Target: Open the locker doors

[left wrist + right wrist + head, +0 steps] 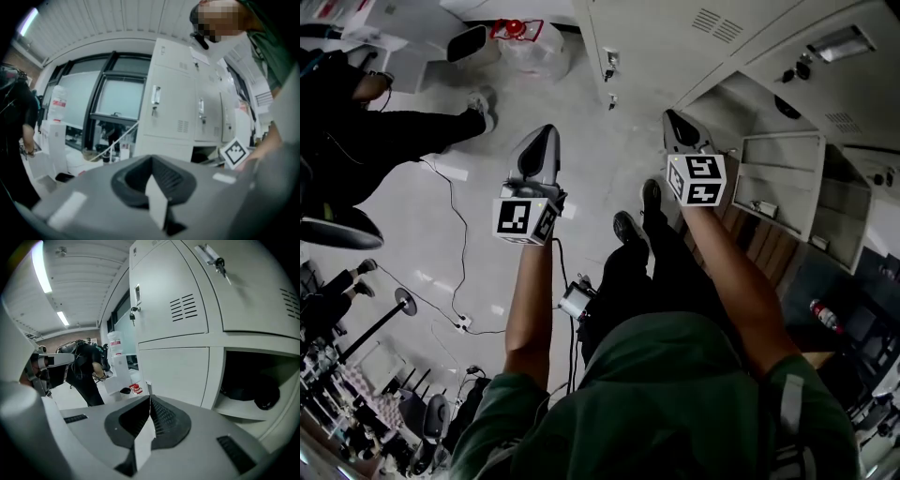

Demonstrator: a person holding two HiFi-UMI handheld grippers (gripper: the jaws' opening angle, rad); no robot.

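Left gripper [152, 160]: grey jaws pressed together, nothing between them, touching nothing. The white metal lockers [172, 101] sit ahead of it and to its right, well apart. The doors it sees are closed, each with a vertical handle and a small vent. The right gripper's marker cube [234, 151] shows low on its right.

Right gripper [150, 398]: jaws closed flat on each other, empty. A closed upper locker door [166, 301] with a louvred vent is ahead and above the jaws, and a key [132, 315] hangs from the lock at its left edge. A plain closed lower door [173, 373] is straight ahead past the tips. An open compartment [255, 380] is to the right of the jaws, with a dark rounded object [265, 397] on its shelf. Can't tell what that object is.

Head view: both grippers are held out over the pale floor [605, 164], apart from each other, neither touching a locker. A swung-open white door [778, 178] stands near the right gripper, on its right. A person in black clothes [356, 141] is well off to the left of the left gripper.
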